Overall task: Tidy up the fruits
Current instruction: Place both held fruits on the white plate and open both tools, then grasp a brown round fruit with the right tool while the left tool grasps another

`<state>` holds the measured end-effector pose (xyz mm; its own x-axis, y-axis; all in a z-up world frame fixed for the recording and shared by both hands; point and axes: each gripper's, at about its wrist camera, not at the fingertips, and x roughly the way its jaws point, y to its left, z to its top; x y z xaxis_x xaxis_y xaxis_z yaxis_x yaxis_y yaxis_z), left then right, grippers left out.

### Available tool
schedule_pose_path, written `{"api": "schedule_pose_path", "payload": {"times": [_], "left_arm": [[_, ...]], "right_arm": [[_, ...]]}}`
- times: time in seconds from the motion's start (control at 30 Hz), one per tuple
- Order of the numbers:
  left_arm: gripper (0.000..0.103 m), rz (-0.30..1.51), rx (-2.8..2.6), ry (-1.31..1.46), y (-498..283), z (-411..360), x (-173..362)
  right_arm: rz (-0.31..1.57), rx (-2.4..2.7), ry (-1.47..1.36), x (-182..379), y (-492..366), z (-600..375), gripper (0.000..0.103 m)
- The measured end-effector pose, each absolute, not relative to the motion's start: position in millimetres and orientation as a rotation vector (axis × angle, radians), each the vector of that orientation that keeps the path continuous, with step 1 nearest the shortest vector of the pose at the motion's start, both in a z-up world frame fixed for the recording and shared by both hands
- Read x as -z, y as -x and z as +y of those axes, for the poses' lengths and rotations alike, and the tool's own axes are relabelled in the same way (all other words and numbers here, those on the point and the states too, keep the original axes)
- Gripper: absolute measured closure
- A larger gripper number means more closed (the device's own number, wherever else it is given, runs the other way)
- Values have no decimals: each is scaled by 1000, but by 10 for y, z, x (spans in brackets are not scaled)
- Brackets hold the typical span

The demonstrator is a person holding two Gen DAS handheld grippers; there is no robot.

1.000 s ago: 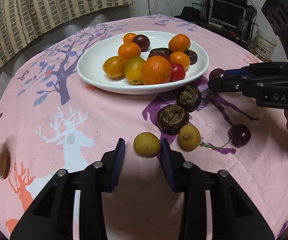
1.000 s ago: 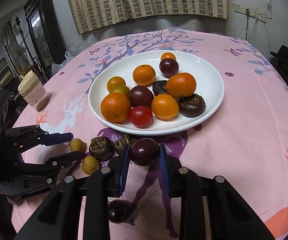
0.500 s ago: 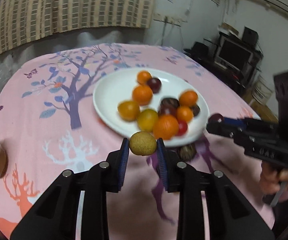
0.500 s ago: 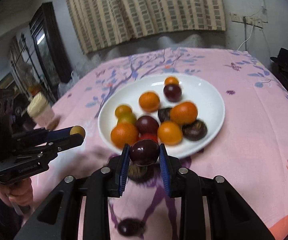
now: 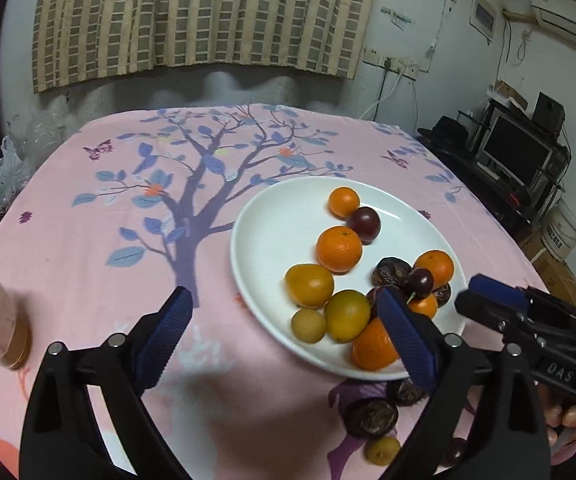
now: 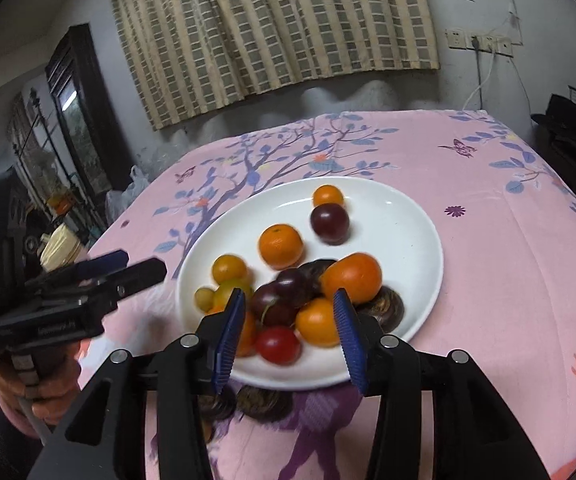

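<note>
Left gripper [image 5: 288, 320] & right gripper [image 6: 288, 316] have both just been opening, jaws apart w/ nothing between, longan [image 5: 308, 325] & cherry [image 5: 419, 283] on white plate [image 5: 272, 224].

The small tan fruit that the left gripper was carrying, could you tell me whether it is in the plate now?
In. The small tan fruit lies inside the white plate, beside a yellow fruit.
</note>
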<state>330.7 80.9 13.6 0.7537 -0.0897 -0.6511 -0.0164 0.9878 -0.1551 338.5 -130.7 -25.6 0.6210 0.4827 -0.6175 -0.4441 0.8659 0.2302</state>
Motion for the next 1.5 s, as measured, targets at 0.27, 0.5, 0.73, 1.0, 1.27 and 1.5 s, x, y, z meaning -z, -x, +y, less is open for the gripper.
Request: {"api": "schedule_pose_path", "payload": {"times": [0.27,0.5,0.73,1.0,1.27,1.5], "left_arm": [[8,776,-43,246,-3079,1071,60],[8,802,-90,220,-2990,1130,162],[8,797,-77,219,-2965,1113,127],[8,793,-70,218,-2963,1087,110],[8,795,-68,214,-2959,1071,107],[8,824,-19,207,-2964,997,138]], "right_arm": [[820,-555,222,515,-3022,-938,54],[849,-573,275,618,-2945,-875,55],[895,-551,299,723,-2966,-870,55],[906,-535,311,858,-3017,-799,56],[884,-537,323,859,-3007,-754,65],[902,-571,210,662,-3010,-980,65]]}}
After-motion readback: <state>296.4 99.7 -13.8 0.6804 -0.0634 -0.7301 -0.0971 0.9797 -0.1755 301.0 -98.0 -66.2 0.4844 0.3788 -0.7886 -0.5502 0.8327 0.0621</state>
